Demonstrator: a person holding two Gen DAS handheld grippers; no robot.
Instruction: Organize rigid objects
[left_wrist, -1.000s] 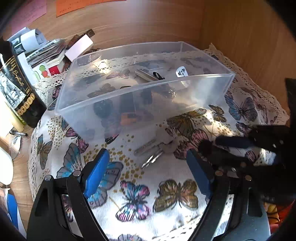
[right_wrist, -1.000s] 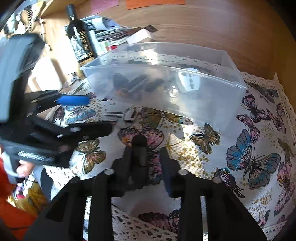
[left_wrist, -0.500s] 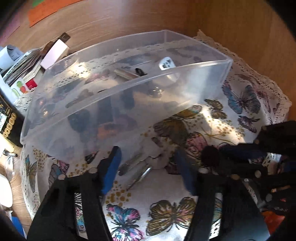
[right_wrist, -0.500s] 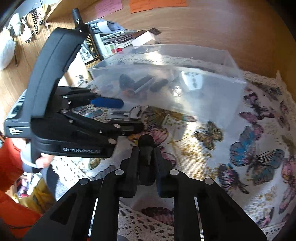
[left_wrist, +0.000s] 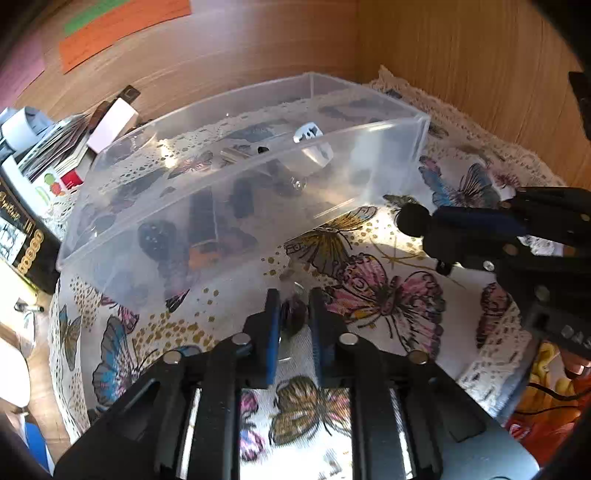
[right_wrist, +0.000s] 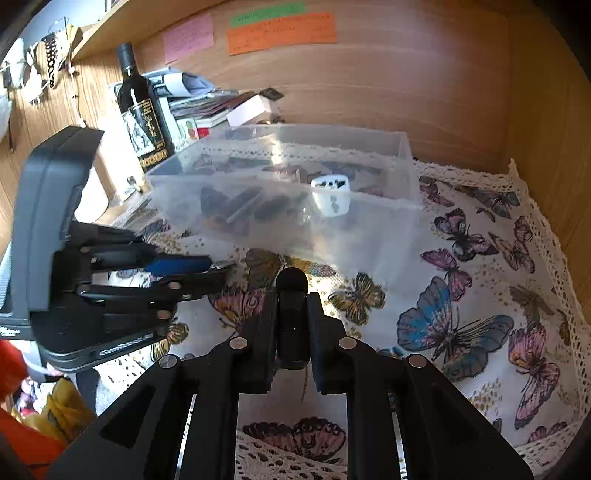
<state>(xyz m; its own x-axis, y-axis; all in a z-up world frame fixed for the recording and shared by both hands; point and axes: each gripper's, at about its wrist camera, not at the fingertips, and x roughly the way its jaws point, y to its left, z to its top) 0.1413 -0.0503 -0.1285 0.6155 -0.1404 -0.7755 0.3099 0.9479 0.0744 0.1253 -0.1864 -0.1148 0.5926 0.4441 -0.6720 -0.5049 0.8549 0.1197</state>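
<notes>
A clear plastic bin (left_wrist: 388, 147) (right_wrist: 369, 221) stands on the butterfly cloth (left_wrist: 388, 295) and holds several small items, among them a white adapter (right_wrist: 330, 195) (left_wrist: 308, 133). My left gripper (left_wrist: 293, 306) is shut on the bunch of keys (left_wrist: 293, 321), close to the bin's near wall; it also shows in the right wrist view (right_wrist: 218, 267). My right gripper (right_wrist: 291, 314) is shut on a small black microphone (right_wrist: 291, 291), held above the cloth; it also shows in the left wrist view (left_wrist: 413, 221).
A wine bottle (right_wrist: 142, 110), stacked papers and a white box (right_wrist: 251, 109) stand behind the bin at the left. Wooden walls (right_wrist: 406, 74) close the back and right. The cloth's lace edge (right_wrist: 535, 206) runs along the right.
My left gripper moved forward over the keys and closed on them. The right gripper stayed shut on the microphone and barely moved.
</notes>
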